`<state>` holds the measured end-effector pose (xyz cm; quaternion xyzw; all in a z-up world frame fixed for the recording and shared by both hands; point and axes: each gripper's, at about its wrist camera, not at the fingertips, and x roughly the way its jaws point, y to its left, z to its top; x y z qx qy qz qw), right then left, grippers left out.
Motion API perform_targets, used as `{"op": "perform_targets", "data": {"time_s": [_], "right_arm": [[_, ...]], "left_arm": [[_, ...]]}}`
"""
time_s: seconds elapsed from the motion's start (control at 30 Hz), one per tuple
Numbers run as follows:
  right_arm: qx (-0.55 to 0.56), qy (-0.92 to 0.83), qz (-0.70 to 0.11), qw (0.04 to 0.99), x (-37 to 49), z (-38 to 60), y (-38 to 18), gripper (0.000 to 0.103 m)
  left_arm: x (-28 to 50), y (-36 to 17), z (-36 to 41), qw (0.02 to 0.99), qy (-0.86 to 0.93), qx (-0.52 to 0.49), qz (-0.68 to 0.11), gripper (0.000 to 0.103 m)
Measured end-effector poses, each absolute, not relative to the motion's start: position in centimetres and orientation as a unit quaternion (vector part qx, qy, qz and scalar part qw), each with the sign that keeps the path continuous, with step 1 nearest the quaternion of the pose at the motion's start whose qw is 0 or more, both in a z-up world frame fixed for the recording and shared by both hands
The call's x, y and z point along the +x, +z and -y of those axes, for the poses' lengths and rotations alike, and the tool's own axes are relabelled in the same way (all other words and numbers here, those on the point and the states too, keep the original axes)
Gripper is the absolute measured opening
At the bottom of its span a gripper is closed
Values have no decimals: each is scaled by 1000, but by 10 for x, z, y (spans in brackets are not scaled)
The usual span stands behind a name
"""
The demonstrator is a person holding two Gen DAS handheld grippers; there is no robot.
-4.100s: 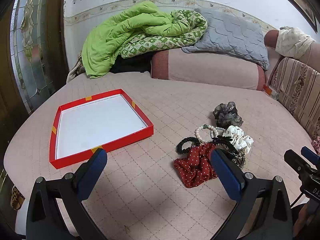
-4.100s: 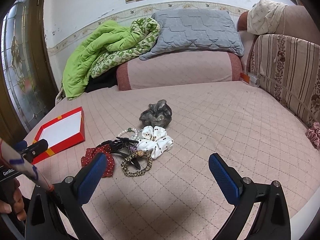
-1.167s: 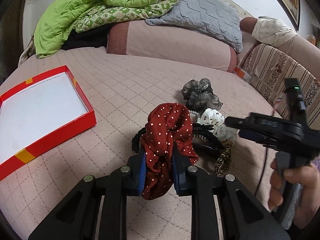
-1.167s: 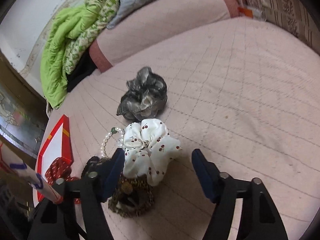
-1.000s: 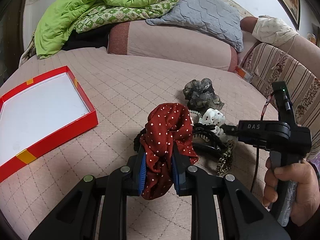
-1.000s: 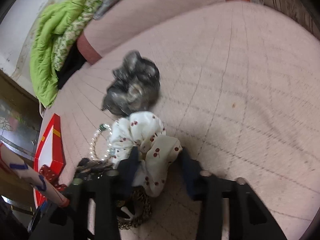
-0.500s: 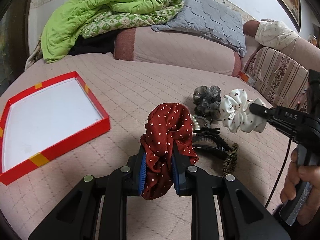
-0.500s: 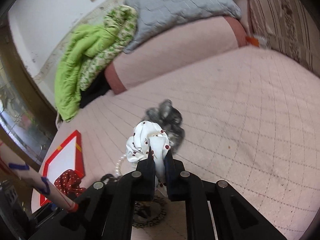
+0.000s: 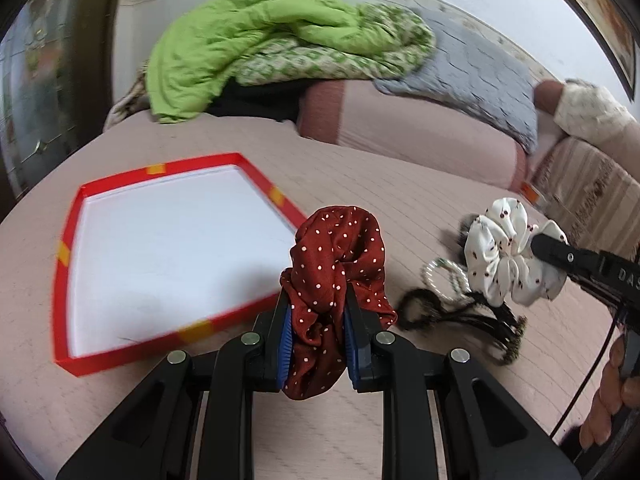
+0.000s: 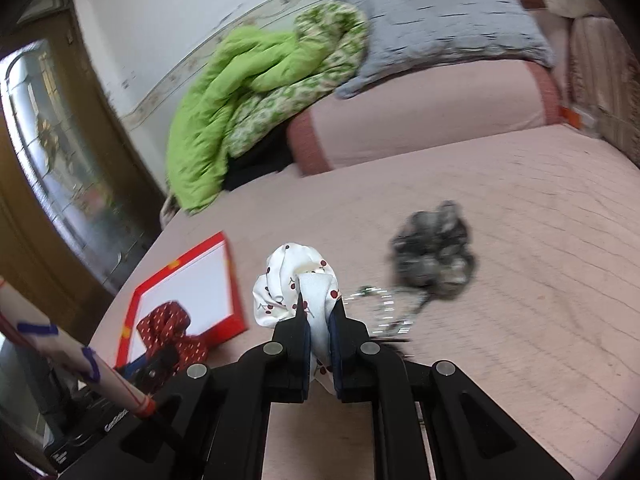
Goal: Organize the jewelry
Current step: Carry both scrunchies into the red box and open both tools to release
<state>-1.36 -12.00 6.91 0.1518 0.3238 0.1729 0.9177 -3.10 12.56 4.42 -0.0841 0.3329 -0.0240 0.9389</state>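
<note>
My left gripper [image 9: 318, 312] is shut on a red polka-dot scrunchie [image 9: 340, 248] and holds it above the bed, just right of the red tray with a white floor [image 9: 64, 256]. My right gripper [image 10: 318, 320] is shut on a white cherry-print scrunchie [image 10: 290, 276], lifted off the bed; it also shows in the left wrist view [image 9: 504, 256]. On the bed lie a grey scrunchie [image 10: 434, 256], a pearl bracelet [image 10: 384, 308] and black hair ties and a clip [image 9: 460, 314]. The tray [image 10: 236, 292] and the red scrunchie [image 10: 168, 324] show at the left in the right wrist view.
A pink quilted bed cover [image 9: 400, 208] bears everything. A green quilt [image 9: 248, 44], a grey pillow [image 9: 480, 64] and a pink bolster [image 9: 420, 128] lie at the back. A striped headboard [image 9: 592, 184] stands at the right. A wooden glazed door [image 10: 48, 160] is at the left.
Both grippers have swung left toward the red tray, each carrying its scrunchie. The tray now sits closer and more central in the left wrist view.
</note>
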Motion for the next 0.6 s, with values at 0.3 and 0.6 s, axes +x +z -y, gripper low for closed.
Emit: {"op": "perform_targets", "data": {"time_s": [0.3, 0.6], "right_arm": [[116, 237, -341, 902, 7, 32, 80, 9], [96, 279, -364, 884, 52, -53, 83, 9]], "left_arm": [[-14, 54, -214, 938, 52, -130, -316, 21], [20, 53, -277, 926, 99, -166, -324, 21]]}}
